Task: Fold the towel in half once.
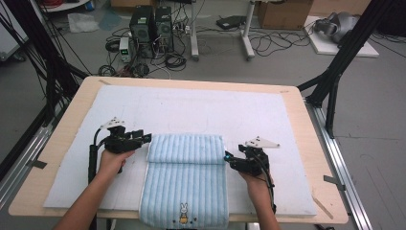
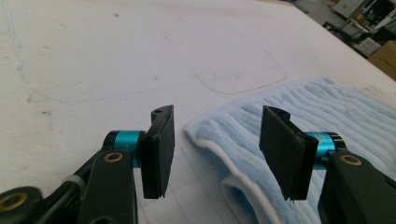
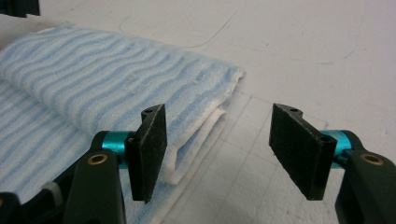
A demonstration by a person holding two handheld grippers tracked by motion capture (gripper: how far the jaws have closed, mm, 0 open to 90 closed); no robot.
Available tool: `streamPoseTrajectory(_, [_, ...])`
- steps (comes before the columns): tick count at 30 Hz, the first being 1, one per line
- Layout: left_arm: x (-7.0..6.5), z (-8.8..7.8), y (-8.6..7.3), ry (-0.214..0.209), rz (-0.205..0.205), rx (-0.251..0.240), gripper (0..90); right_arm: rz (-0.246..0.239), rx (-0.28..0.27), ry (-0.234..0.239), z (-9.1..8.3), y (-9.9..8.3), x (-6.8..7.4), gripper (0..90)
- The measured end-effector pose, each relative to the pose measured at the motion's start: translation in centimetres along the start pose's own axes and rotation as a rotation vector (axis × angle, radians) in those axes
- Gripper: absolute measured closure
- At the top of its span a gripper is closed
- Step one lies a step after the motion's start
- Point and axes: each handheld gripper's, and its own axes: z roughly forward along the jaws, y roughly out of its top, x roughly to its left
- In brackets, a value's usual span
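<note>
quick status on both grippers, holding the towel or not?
Left gripper: open, holding nothing; towel edge lies between the jaws, pads clear of it.
Right gripper: open, holding nothing, beside the towel's folded corner.

Light-blue striped towel [image 1: 185, 178], far end folded over, on white mat

A lab or workshop: 2 computer towers [image 1: 152, 29] stand on the floor amid tangled cables [image 1: 268, 44] (cardboard boxes [image 1: 283, 13] behind), with black frame struts [image 1: 342, 57] around the table [image 1: 67, 129].
</note>
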Motion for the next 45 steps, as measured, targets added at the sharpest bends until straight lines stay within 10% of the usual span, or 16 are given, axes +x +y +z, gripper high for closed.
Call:
streamPoseTrajectory(10, [0.4, 2.2, -0.3, 0.032, -0.027, 0.029, 46.8, 0.058, 0.026, 0.018, 1.9, 1.7, -1.4, 37.8])
streamPoseTrajectory(13, [-0.1, 3.2, 0.1, 0.023, 0.05, 0.127, 46.1, 0.046, 0.074, 0.024, 3.8, 2.8, -1.2, 38.4])
streamPoseTrajectory(17, [-0.6, 3.8, 0.3, 0.036, 0.086, 0.143, 47.7, 0.032, 0.148, 0.0, 6.3, 3.8, -1.0, 38.9])
streamPoseTrajectory(23, [-1.1, 3.9, 0.2, 0.074, 0.182, 0.163, 82.1, -0.044, 0.222, -0.04, 8.4, 4.2, -0.4, 60.4])
streamPoseTrajectory(27, [-1.1, 3.7, 0.2, 0.058, 0.175, 0.156, 83.9, -0.097, 0.231, -0.018, 8.1, 4.3, -0.5, 85.1])
streamPoseTrajectory(35, [-0.9, 1.0, 1.4, -0.046, 0.108, 0.052, 83.7, -0.077, 0.123, 0.063, 5.7, 5.0, -0.2, 85.7])
streamPoseTrajectory(45, [-2.2, -1.5, 1.7, -0.093, 0.148, 0.022, 83.6, -0.071, 0.022, 0.129, 1.6, 4.6, 1.0, 86.2])
